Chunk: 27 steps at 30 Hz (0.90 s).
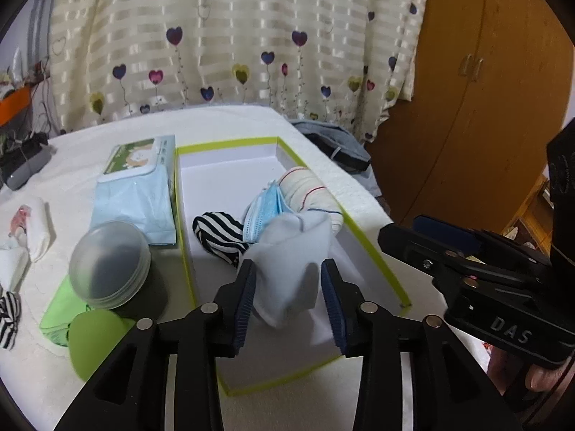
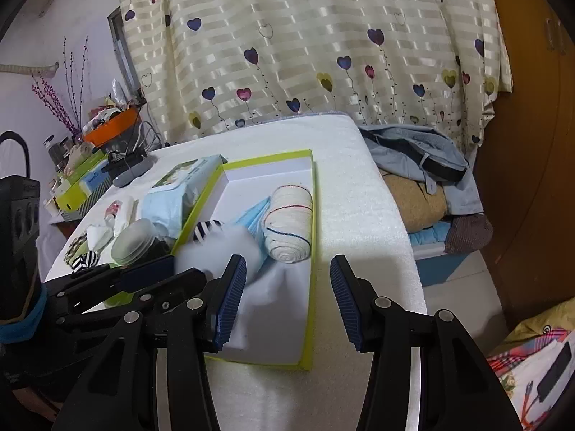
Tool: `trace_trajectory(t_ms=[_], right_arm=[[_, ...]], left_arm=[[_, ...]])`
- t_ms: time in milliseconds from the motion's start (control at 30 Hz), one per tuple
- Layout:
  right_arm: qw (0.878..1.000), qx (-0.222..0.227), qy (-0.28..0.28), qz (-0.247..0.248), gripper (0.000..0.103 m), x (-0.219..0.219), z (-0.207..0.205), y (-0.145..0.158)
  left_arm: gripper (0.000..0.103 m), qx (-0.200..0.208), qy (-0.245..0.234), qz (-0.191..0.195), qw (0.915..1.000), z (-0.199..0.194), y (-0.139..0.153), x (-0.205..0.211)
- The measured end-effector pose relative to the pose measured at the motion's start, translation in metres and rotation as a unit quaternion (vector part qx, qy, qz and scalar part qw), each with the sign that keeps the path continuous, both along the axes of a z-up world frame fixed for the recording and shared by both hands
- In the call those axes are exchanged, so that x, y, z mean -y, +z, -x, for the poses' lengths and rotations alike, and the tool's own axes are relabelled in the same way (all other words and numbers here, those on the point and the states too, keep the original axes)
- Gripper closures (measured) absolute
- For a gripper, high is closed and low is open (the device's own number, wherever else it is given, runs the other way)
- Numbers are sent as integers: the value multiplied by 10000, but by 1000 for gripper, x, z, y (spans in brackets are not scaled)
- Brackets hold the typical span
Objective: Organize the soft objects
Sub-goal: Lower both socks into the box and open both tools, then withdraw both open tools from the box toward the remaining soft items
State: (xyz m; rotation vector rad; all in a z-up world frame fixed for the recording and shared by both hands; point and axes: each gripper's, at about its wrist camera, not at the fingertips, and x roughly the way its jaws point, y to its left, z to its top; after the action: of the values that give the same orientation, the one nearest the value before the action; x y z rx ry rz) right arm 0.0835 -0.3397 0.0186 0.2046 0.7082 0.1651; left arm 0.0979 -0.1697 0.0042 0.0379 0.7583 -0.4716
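status: task partly complete, judged from the present layout.

the green-rimmed box [image 1: 363, 230] sits on the white-covered worktop [image 1: 233, 122]. already inside it: a rolled cream bandage [image 2: 291, 226] against the right wall, a blue face mask [image 1: 264, 212] just beside the bandage, and a black-and-white striped sock [image 1: 219, 233] near the left wall.

left claw [image 1: 287, 287]: its pads stand on either side of a pale blue cloth [image 1: 291, 251], over the box interior. the pads appear to touch the cloth on both sides, so the claw reads as clamped on it, though the grip looks loose. the cloth hangs partly onto the box floor; placement of this item is judged to be in progress.

right claw [image 2: 287, 287]: fingers apart, nothing between them, poised over the near right part of the box.

remaining outside the box, left of it: a wet-wipe pack [image 1: 140, 186], a frosted round lid on a dark jar [image 1: 109, 265], a green pouch [image 1: 68, 309], white folded cloths [image 1: 32, 230], and a second striped sock [image 1: 9, 319] at the frame edge.

estimate: three items stowed, one being stowed, several soft items left to collect. which of the leftover items belong in the box cannot be determined.
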Motion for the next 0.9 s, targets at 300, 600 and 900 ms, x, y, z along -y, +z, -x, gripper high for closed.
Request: trace_trajectory(t_ms=[300,600,900], right_arm=[[9998,120,-23,133,53,-12,19,15],[9993,259,141,224,47,-34,34,23],[9978,488,410,200,46,-54,46,33]], left_arm=[[62,146,82,162,9997,22,15,-22],[62,236,293,318,9988,42,25,-52],[62,315,515,441,9972,57,30,-81]])
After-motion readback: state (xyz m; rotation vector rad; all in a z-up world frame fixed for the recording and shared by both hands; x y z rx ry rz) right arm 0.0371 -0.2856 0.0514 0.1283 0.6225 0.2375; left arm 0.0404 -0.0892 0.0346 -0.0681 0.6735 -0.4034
